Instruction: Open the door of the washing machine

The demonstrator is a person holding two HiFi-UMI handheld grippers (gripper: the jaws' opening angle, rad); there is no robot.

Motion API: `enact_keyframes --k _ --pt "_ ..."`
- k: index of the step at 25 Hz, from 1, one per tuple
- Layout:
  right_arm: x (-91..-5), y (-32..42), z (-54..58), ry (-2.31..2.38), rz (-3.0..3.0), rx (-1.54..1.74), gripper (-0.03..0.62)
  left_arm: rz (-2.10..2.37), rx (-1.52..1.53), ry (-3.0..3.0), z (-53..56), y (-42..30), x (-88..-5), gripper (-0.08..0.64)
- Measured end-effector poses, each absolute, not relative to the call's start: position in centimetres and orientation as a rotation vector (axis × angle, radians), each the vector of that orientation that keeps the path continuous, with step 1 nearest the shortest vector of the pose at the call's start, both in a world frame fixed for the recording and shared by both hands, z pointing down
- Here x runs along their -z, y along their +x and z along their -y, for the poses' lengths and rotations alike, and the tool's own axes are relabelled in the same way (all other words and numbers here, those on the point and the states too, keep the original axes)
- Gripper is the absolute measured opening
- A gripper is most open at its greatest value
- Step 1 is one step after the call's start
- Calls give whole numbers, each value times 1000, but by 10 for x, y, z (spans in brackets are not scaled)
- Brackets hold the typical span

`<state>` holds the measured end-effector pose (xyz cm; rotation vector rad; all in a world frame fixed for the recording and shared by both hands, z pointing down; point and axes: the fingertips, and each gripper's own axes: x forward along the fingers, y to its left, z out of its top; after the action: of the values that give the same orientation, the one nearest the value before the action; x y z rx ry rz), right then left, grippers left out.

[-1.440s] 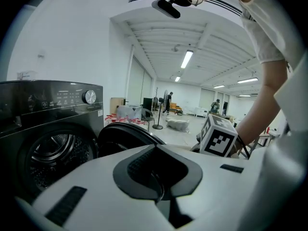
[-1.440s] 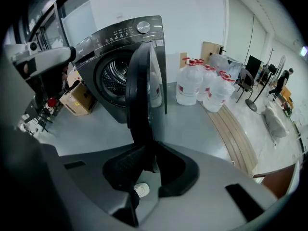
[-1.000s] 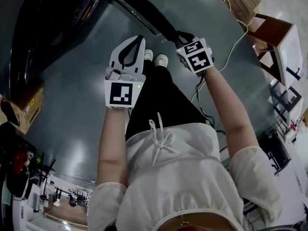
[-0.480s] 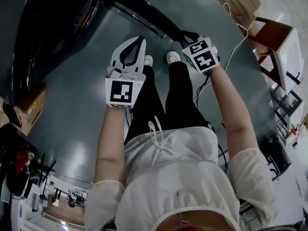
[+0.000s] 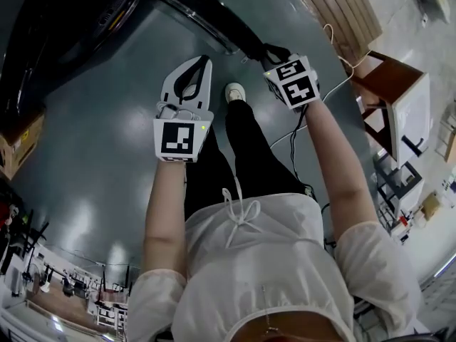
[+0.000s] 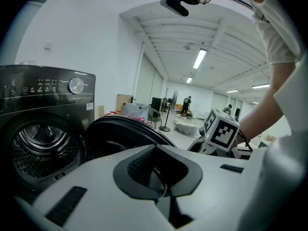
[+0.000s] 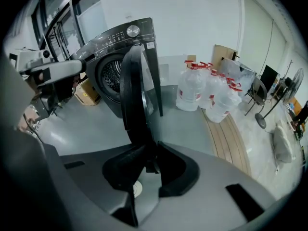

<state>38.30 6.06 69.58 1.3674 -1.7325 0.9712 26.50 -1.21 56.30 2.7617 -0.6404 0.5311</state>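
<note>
Swinging farther out from the washing machine (image 7: 111, 57), the door (image 7: 137, 95) is standing edge-on, its rim lying between the right gripper's (image 7: 149, 154) jaws, which are clamping it, while the left gripper (image 5: 205, 61) is hovering nearby, closed and empty.

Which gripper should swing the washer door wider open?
Right. The right gripper is clamped on the door edge, so it can pull on. The left gripper is shut on nothing, clear of the door.
</note>
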Motion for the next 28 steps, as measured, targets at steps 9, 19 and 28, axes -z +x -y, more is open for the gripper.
enact_keyframes --k 9,19,28 --pt "-693 418 -48 1373 1720 -967 74 756 -494 2741 15 277 -558 23" --pt "-659 416 -36 1395 1787 -869 164 871 -456 2715 23 258 -535 23" --pt "-554 357 8 1419 1946 -686 151 1037 -407 2703 38 194 -473 23"
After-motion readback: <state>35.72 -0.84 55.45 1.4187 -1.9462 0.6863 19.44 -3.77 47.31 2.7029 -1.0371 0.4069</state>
